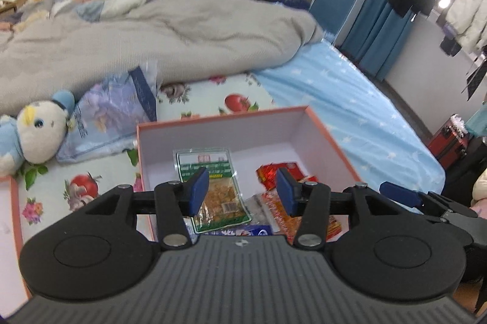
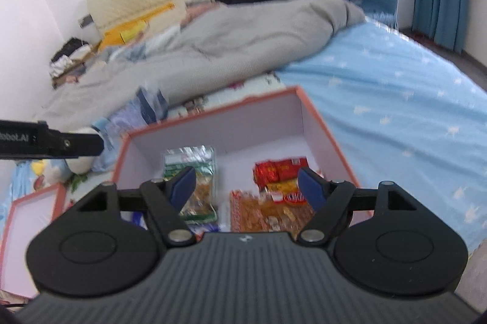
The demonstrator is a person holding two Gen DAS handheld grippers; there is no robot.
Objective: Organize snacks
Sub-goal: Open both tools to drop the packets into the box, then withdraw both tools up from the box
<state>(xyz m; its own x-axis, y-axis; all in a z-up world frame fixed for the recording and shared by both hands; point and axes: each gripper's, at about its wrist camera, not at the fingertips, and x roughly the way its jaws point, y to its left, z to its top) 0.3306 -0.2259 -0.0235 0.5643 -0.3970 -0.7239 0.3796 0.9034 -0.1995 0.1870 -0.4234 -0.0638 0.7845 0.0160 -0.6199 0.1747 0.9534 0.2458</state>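
Rumpled grey bedding fills the far half of the bed [image 1: 350,86]; nearer, an open orange-rimmed box [image 1: 316,123] sits on the fruit-print sheet, holding a green-labelled snack packet [image 1: 213,187], red packets [image 1: 274,171] and an orange packet [image 2: 268,211]. Both tools hang over the box's near edge. The left hand-held gripper [image 1: 240,191] stands apart and empty; the right hand-held gripper [image 2: 248,190] stands wider, also empty. The green packet's long axis runs away from the grippers, nearest the left one.
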